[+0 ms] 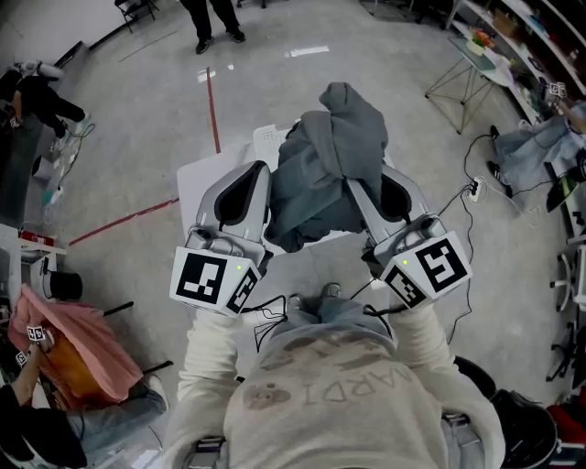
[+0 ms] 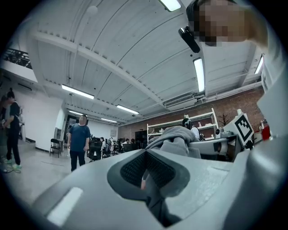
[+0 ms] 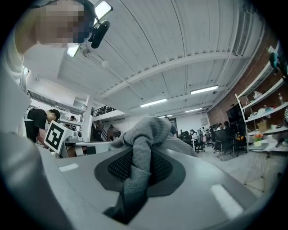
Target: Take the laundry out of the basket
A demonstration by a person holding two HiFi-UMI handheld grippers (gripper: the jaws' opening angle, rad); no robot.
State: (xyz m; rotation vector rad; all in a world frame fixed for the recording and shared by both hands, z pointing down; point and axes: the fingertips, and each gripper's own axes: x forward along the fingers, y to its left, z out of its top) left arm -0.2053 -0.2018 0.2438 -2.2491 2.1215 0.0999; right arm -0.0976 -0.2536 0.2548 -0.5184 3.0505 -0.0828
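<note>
I hold a grey hooded garment up in a bunch between both grippers, above the white laundry basket, which peeks out behind it. My right gripper is shut on a twisted fold of the garment, and the cloth runs down through its jaws. My left gripper is shut at the garment's left edge, with a dark strip of cloth in its jaw gap. The rest of the grey heap shows just past it. Both grippers point upward at the ceiling.
A white surface lies under the basket. Red tape lines cross the grey floor. A person stands far ahead; another sits with pink cloth at lower left. A folding table and cables lie at right.
</note>
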